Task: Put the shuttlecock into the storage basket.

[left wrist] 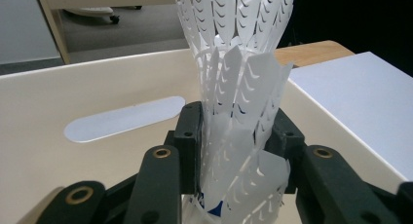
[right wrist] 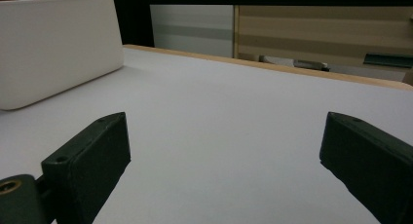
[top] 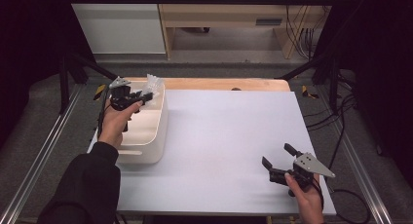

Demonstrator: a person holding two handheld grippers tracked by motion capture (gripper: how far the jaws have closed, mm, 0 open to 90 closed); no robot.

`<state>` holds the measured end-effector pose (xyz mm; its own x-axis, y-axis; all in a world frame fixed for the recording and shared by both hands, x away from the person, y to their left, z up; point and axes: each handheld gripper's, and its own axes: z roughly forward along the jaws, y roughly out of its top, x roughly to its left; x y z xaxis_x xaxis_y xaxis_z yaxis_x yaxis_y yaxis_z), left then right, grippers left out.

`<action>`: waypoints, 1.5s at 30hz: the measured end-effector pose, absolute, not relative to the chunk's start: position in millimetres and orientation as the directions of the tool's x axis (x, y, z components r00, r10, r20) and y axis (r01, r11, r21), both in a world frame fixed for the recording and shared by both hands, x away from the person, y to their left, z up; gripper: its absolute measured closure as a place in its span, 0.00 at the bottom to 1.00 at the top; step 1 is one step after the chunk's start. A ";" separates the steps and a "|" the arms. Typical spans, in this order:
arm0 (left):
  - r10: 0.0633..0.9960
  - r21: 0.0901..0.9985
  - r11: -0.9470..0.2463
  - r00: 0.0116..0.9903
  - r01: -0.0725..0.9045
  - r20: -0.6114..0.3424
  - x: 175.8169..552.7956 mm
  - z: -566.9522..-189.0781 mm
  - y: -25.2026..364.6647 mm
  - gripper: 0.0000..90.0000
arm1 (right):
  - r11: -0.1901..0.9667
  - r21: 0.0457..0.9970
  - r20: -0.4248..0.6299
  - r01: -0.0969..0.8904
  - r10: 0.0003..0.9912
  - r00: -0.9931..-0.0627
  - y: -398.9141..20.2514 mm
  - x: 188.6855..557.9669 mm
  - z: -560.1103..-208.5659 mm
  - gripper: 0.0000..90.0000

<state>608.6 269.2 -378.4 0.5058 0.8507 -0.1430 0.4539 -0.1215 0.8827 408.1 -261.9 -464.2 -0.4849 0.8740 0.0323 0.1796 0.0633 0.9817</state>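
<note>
Your left tool (top: 141, 95) grips the shuttlecock (left wrist: 238, 112) skirt, axis pointing away, white bin (top: 158, 131) directly below; right tool (top: 278, 160) open, empty.

Wide bare stretch of white table top (top: 229, 146) lies between your two hands; nothing stands on it, you pass freely there. Left side blocked by cream bin (top: 157, 136): tall walls, rim raised well above surface (handle slot (left wrist: 124, 118) cut in one wall). Shuttlecock (left wrist: 241, 92) clamped in your left gripper (top: 139, 98) sits over bin's far end, above rim. Your right gripper (top: 278, 161), jaws spread with nothing between, faces open table; bin wall (right wrist: 58, 48) well apart ahead-left.
</note>
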 end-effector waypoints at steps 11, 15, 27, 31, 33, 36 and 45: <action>0.853 0.881 -0.128 0.504 0.456 -0.137 608.7 -379.0 268.6 0.71 | 0.068 0.981 0.030 0.180 0.872 -0.488 -261.5 408.2 -464.5 0.05; 0.851 0.880 -0.131 0.507 0.457 -0.137 608.7 -379.4 268.0 0.71 | 0.068 0.981 0.029 0.181 0.872 -0.488 -261.3 408.2 -464.5 0.05; 0.853 0.878 -0.135 0.504 0.459 -0.132 608.8 -379.9 268.4 0.71 | 0.071 0.981 0.027 0.180 0.872 -0.488 -261.3 408.5 -464.8 0.05; 0.852 0.879 -0.135 0.507 0.458 -0.133 608.7 -379.8 268.2 0.71 | 0.072 0.981 0.025 0.178 0.872 -0.489 -261.2 408.6 -464.9 0.05; 0.851 0.880 -0.132 0.507 0.457 -0.136 608.6 -379.7 268.2 0.71 | 0.071 0.981 0.027 0.181 0.872 -0.489 -260.9 408.6 -464.9 0.05; 0.851 0.879 -0.135 0.508 0.457 -0.133 608.6 -379.7 268.2 0.71 | 0.071 0.981 0.027 0.180 0.872 -0.489 -260.8 408.5 -464.8 0.05; 0.852 0.880 -0.131 0.506 0.456 -0.135 608.8 -379.9 268.2 0.71 | 0.071 0.981 0.026 0.181 0.873 -0.487 -260.7 408.6 -464.9 0.05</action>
<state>608.8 268.2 -379.9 0.5063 0.8517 -0.1354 0.4563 -0.1314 0.8800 408.6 -260.7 -464.9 -0.4869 0.8731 0.0264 0.1810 0.0713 0.9809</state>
